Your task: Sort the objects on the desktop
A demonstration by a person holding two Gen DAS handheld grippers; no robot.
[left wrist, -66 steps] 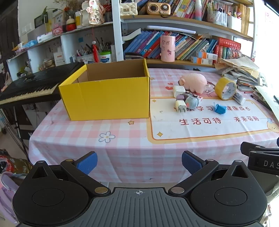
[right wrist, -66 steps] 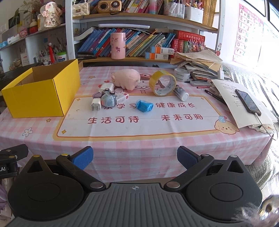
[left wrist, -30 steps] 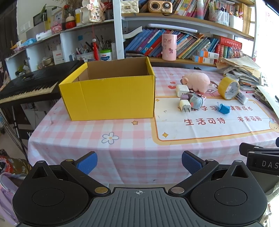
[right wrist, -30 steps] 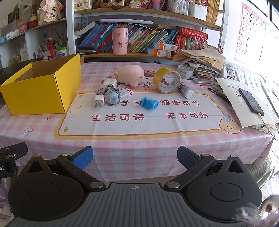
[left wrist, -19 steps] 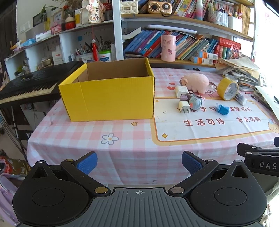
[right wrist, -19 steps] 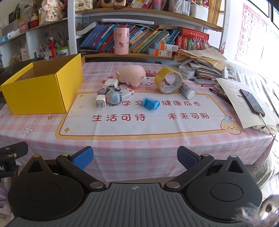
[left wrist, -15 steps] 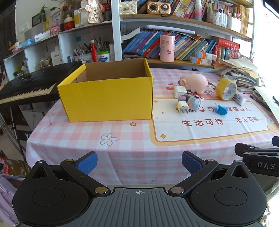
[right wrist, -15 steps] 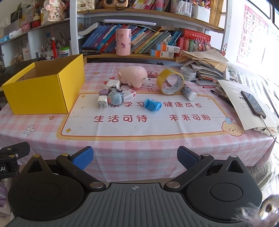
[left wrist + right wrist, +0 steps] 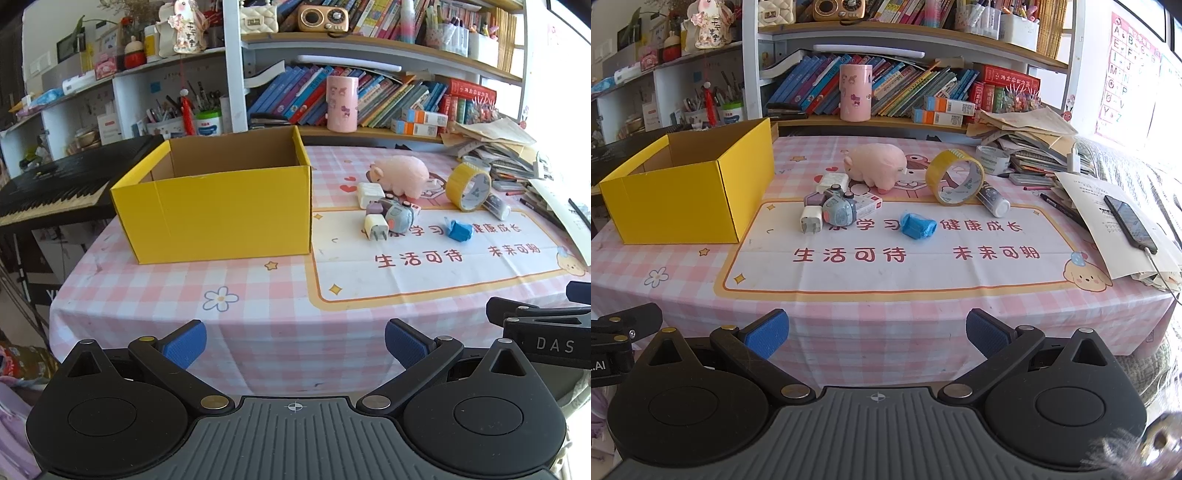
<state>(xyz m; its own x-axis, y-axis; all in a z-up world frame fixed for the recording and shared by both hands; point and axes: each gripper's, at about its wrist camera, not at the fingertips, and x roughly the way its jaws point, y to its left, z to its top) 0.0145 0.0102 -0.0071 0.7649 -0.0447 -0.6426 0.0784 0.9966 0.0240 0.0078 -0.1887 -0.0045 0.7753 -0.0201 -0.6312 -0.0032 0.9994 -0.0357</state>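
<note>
Right wrist view: the counter under its pink checked cloth fills more of the picture than a second ago, and its near edge sits closer to the right gripper, so both tools are edging toward the work. Nothing on the cloth has shifted. The yellow cardboard box stands open-topped at the counter's left side, and what shows of its inside is bare. The pink plush pig lies toward the far edge, with the yellow tape roll on its rim just to the right and a white tube touching that roll. In the middle sit the small toy camera, a white plug charger against it, and a crumpled blue wrapper a little apart.

The right gripper is spread wide and empty, short of the near edge. In the left wrist view the left gripper is likewise released, carrying nothing, facing the box.

Sorting, I judge, has not begun: this is only the approach, and every loose item awaits a first pick.
</note>
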